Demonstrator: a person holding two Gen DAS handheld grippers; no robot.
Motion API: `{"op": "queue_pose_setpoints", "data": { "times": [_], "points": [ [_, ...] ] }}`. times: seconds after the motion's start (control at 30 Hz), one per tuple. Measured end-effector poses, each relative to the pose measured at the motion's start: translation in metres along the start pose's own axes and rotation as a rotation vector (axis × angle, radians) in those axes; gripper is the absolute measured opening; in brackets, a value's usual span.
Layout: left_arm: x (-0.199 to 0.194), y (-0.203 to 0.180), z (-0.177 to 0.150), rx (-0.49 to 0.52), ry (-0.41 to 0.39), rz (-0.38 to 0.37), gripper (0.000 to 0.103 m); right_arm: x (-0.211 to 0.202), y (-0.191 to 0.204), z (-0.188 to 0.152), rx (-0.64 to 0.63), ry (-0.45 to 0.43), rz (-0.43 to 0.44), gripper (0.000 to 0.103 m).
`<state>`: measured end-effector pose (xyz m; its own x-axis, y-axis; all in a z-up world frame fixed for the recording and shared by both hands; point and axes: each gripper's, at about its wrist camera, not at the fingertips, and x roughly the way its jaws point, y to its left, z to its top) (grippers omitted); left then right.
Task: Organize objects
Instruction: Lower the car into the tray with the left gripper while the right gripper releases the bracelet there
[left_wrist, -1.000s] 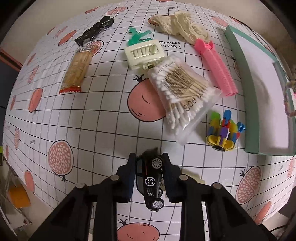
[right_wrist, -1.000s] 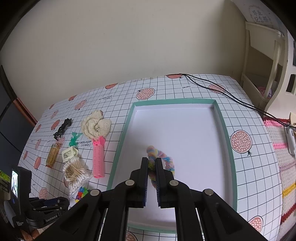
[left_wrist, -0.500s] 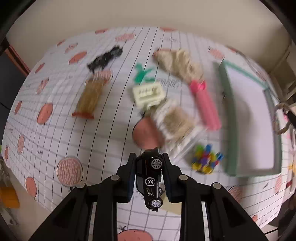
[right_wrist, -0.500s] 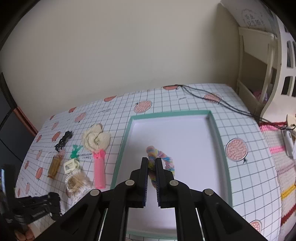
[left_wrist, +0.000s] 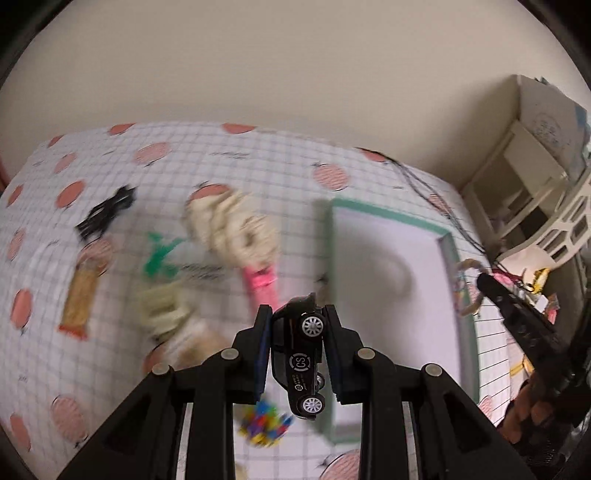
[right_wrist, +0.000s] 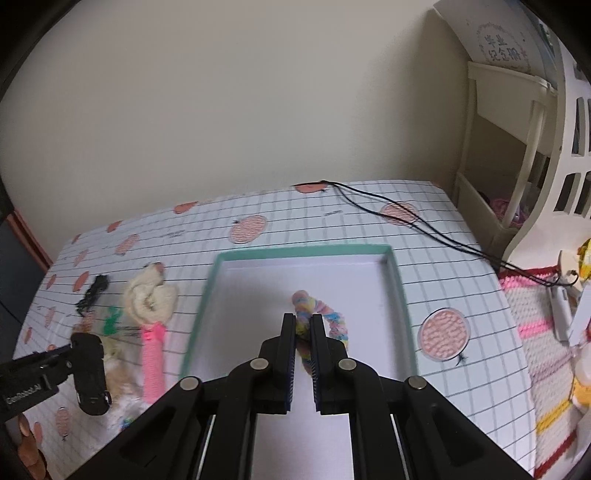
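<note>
The left tool (left_wrist: 297, 334) is clamped on a black toy car (left_wrist: 300, 358), held above the worktop beside the teal-rimmed tray (left_wrist: 384, 216). The right tool (right_wrist: 303, 332) pinches a pastel braided loop (right_wrist: 325, 314) over the tray. Carry the car clear of the rim, lower it onto bare tray floor, then release.

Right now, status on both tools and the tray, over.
Left tool shut on toy car, off the table. Right tool shut on pastel hair tie above the tray. Nothing in the way.
</note>
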<state>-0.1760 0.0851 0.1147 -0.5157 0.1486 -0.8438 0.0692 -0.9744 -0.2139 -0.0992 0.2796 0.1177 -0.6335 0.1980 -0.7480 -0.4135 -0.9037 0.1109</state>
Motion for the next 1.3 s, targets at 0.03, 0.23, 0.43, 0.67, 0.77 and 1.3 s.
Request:
{"op": "queue_pose_setpoints", "data": {
  "times": [0.03, 0.23, 0.43, 0.67, 0.77, 1.3],
  "points": [
    [0.003, -0.005, 0.003, 0.007, 0.002, -0.009, 0.028, 0.003, -0.002, 0.002, -0.003, 0.004, -0.010, 0.008],
    [0.037, -0.031, 0.027, 0.057, 0.020, -0.071, 0.028, 0.028, -0.009, 0.015, -0.019, 0.033, -0.042, 0.008],
    [0.080, -0.055, 0.042, 0.092, 0.064, -0.091, 0.028, 0.057, -0.007, 0.023, -0.023, 0.072, -0.029, 0.008],
    [0.120, -0.063, 0.054, 0.098, 0.094, -0.097, 0.028, 0.087, 0.000, 0.027, -0.014, 0.104, 0.026, 0.008],
    [0.131, -0.065, 0.057, 0.110, 0.104, -0.099, 0.028, 0.097, 0.004, 0.029, -0.020, 0.112, 0.043, 0.008],
    [0.150, -0.064, 0.058, 0.113, 0.123, -0.116, 0.028, 0.115, 0.004, 0.030, -0.002, 0.136, 0.076, 0.012]
  ]
}}
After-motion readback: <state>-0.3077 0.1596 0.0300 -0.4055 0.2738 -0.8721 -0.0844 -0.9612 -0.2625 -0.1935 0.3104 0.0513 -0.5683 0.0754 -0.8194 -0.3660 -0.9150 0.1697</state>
